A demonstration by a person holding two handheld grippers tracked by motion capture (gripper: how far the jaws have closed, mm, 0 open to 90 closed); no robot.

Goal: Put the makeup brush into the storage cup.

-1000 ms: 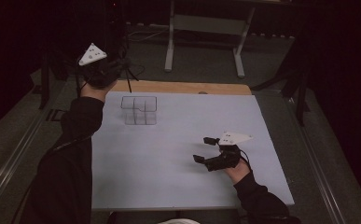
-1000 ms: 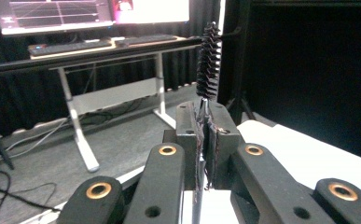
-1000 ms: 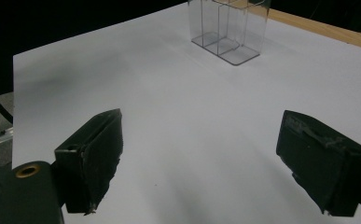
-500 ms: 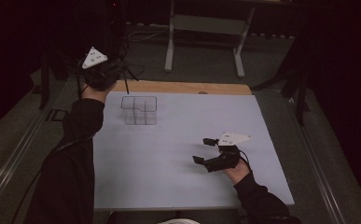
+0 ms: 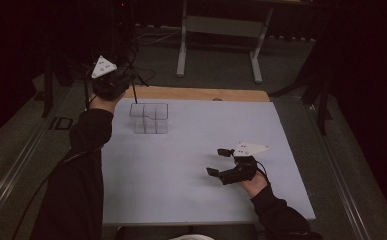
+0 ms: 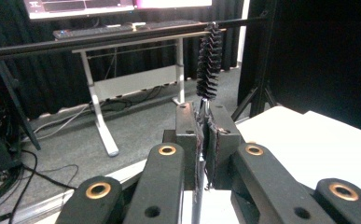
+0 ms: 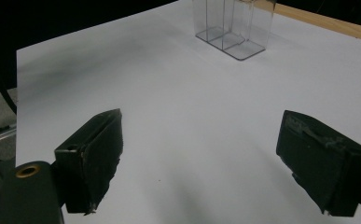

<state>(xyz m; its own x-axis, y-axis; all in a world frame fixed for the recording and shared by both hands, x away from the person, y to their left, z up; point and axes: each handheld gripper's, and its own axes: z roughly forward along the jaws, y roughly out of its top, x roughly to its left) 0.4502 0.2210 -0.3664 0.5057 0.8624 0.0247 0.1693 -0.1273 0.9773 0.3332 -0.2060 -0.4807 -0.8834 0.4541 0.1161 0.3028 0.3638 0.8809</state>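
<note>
Left gripper (image 6: 201, 140) is clamped on a black brush (image 6: 209, 65), held at eleven o'clock of the clear organizer (image 5: 149, 118); right gripper (image 7: 201, 163) is held apart over the counter (image 5: 196, 190).

Left gripper (image 5: 112, 82) hovers beyond the worktop's (image 5: 191, 190) far-left corner, near the clear organizer (image 5: 149, 118); right gripper (image 5: 220, 162) rests near-right.

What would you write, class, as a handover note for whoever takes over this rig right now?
Left hand-held gripper: shut on a black bristle brush, held above the table's far left corner.
Right hand-held gripper: open, holds nothing, low over the white table.
Clear compartment organiser: stands upright near the far left of the table, close to the brush.
Done: brush picked up.
Left: probably to lower the brush into one of the organiser's compartments and let go.
</note>
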